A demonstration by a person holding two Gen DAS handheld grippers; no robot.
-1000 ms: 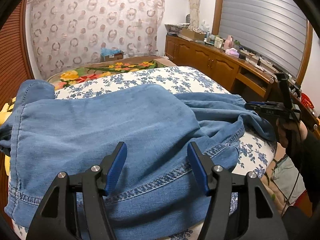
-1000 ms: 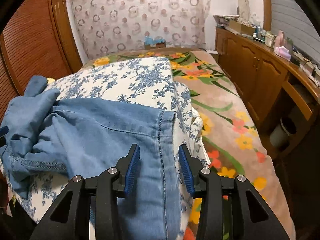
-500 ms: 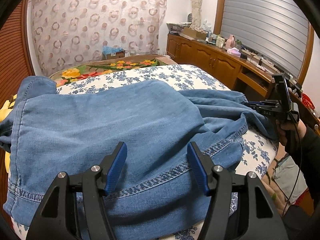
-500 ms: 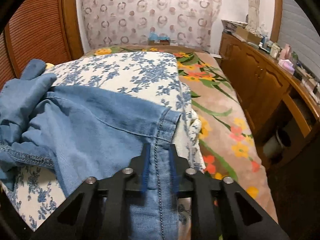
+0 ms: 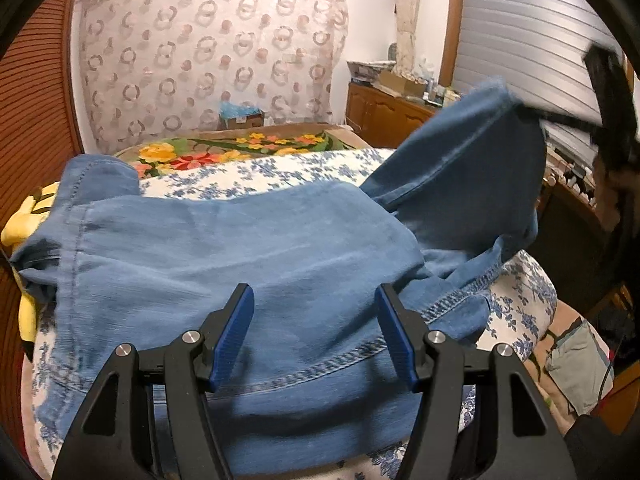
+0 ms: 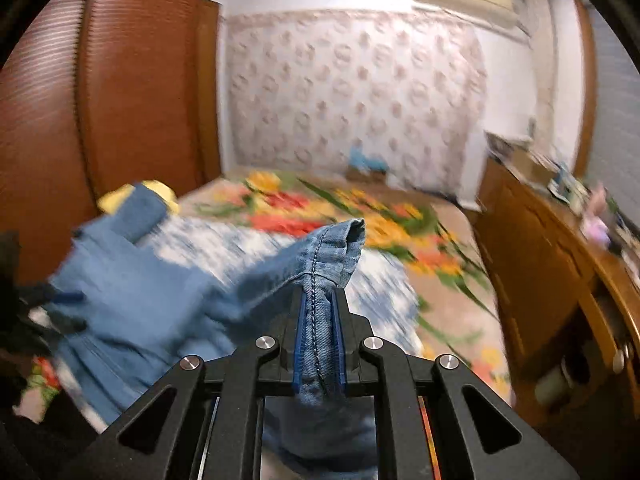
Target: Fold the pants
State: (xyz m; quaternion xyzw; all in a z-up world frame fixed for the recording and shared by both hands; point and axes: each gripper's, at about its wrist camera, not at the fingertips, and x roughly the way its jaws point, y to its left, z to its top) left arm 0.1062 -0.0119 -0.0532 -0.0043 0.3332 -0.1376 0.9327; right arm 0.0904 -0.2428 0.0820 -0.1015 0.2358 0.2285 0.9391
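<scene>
Blue denim pants point(image 5: 224, 264) lie spread across a white quilt with blue flowers point(image 5: 256, 172) on the bed. My left gripper point(image 5: 316, 320) is open and empty, hovering just above the near part of the pants. My right gripper point(image 6: 319, 344) is shut on the stitched hem of one pant leg point(image 6: 332, 256) and holds it lifted off the bed. In the left wrist view that leg point(image 5: 472, 152) rises at the right, with the right gripper point(image 5: 532, 114) blurred at its top edge. The right wrist view is motion-blurred.
A flowered brown blanket point(image 6: 400, 220) covers the far bed. A wooden cabinet point(image 6: 540, 264) with clutter runs along the right wall. A louvred wooden wardrobe point(image 6: 100, 100) stands at the left. A yellow pillow point(image 5: 24, 216) lies at the bed's left edge.
My right gripper closed on the pant leg's hem and lifted it up off the bed. My left gripper stayed open above the pants, hardly moving.
</scene>
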